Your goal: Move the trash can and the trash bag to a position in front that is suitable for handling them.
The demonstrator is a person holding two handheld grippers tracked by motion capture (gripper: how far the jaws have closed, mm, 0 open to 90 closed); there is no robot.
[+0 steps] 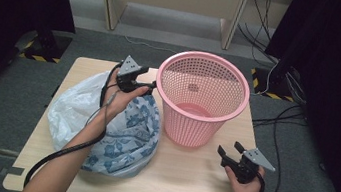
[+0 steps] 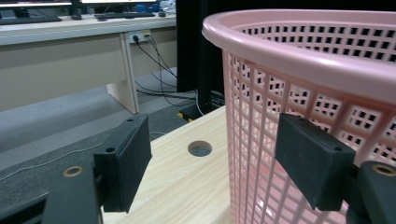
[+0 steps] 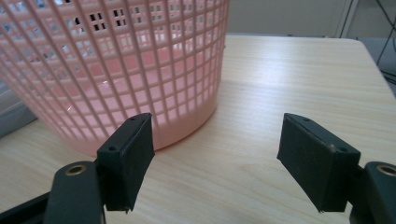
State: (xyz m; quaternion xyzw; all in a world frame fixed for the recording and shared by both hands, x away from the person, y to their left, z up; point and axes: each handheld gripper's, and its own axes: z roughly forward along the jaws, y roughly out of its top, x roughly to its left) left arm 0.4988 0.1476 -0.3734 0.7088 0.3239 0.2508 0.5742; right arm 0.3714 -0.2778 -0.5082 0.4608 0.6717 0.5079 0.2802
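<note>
A pink mesh basket (image 1: 201, 98) stands upright on the wooden table (image 1: 182, 178), right of centre. A white and blue-patterned plastic bag (image 1: 122, 134) lies crumpled to its left. My left gripper (image 1: 152, 86) hovers above the bag, right beside the basket's left rim, jaws open with nothing between them. In the left gripper view the basket wall (image 2: 261, 154) rises just past the right jaw. My right gripper (image 1: 229, 152) rests near the table's front right, open and empty, pointing at the basket's base (image 3: 154, 93).
A round hole (image 2: 200, 148) shows in the tabletop near the basket. Desk legs (image 1: 108, 1) and cables (image 1: 277, 111) lie on the grey floor beyond the table. Black curtains hang at both sides. Bare tabletop (image 3: 289, 79) lies right of the basket.
</note>
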